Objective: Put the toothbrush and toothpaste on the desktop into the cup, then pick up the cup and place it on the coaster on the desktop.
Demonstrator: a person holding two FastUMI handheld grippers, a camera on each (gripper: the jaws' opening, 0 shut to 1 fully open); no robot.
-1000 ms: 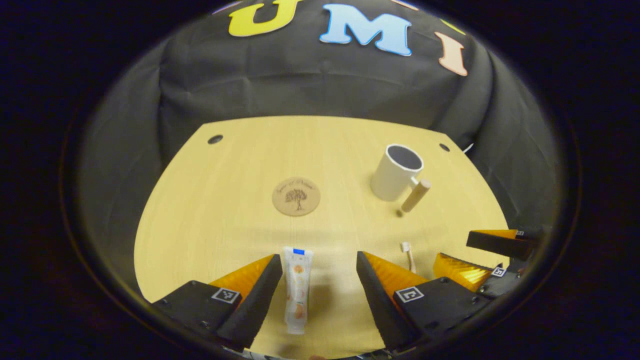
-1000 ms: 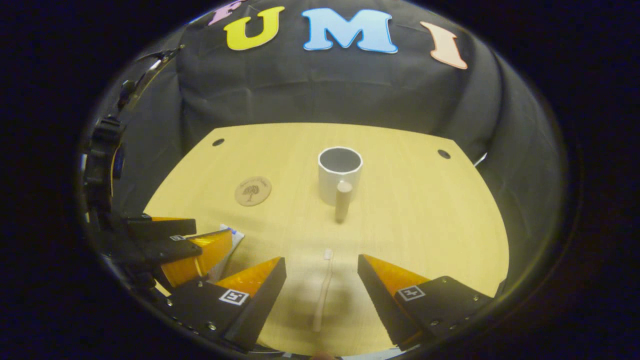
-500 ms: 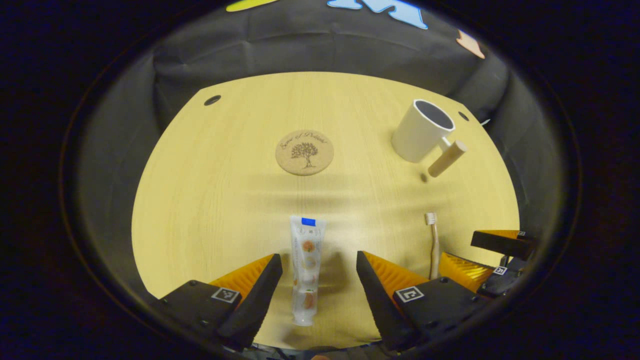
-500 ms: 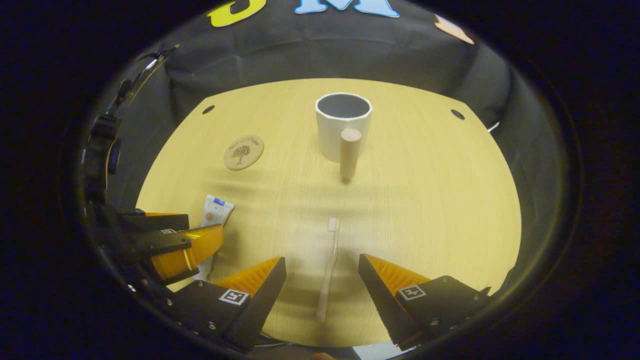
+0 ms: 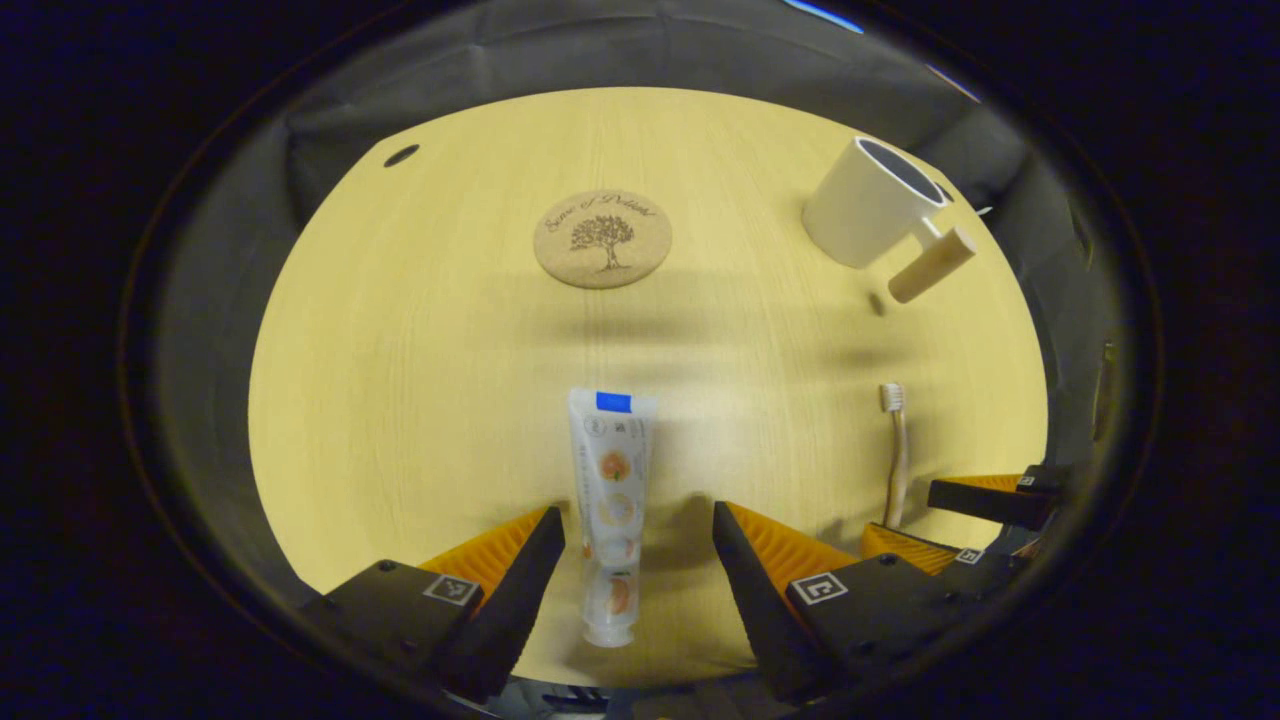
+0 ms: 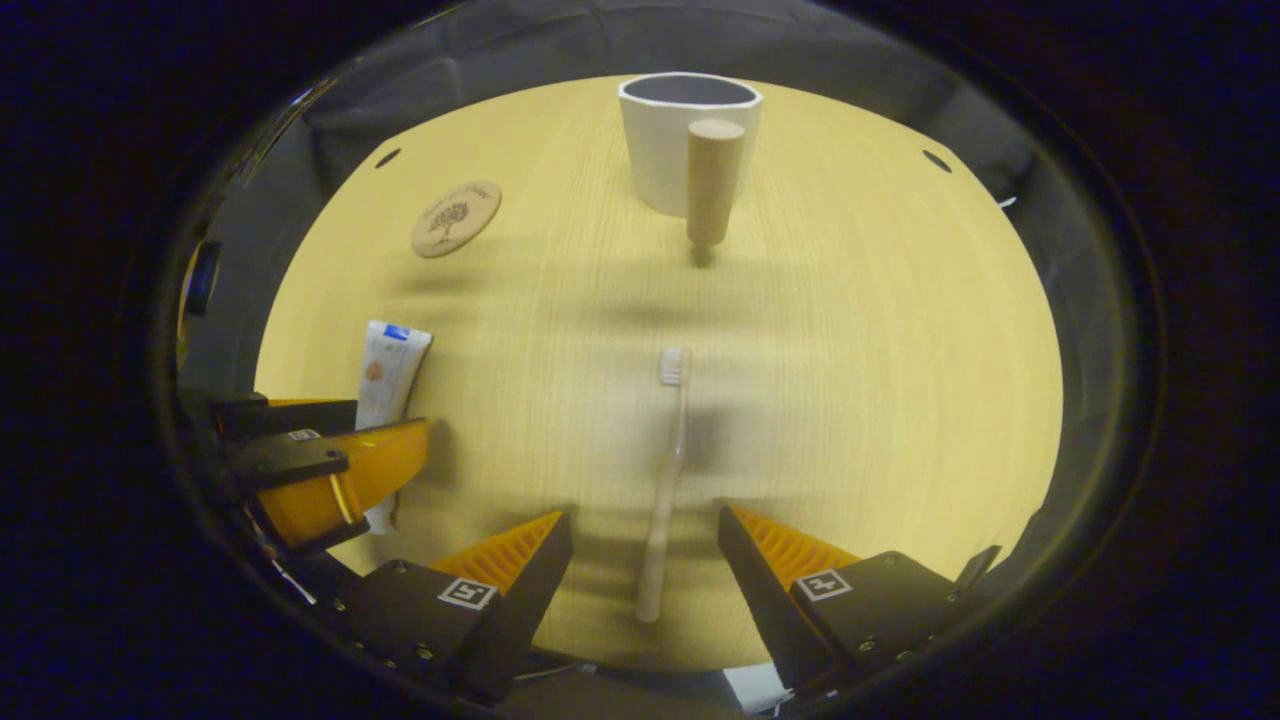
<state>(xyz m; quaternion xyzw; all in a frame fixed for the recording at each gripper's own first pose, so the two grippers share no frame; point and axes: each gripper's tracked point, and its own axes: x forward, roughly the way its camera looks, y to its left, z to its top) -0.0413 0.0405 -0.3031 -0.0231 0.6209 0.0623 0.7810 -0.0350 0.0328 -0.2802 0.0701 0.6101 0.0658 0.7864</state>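
Presently, you are holding the left tongs [image 5: 638, 545] spread wide over the bench [image 5: 420, 380], and the toothpaste [image 5: 611, 510] is lying flat between the two fingers, touching neither, its cap end pointing at 6 o'clock. In the left gripper view the coaster [image 5: 602, 239] is sitting at 12 o'clock, well apart from the tube, while the cup [image 5: 870, 202] is standing at 2 o'clock with its wooden handle [image 5: 930, 265] sticking out.

You are keeping the right tongs [image 6: 643, 548] spread as well, straddling the toothbrush [image 6: 667, 480], which is lying on the bench with bristles pointing at 12 o'clock toward the cup [image 6: 665, 140]. In the right gripper view the left tongs [image 6: 330, 470] are showing at 9 o'clock, beside the toothpaste [image 6: 388, 375].
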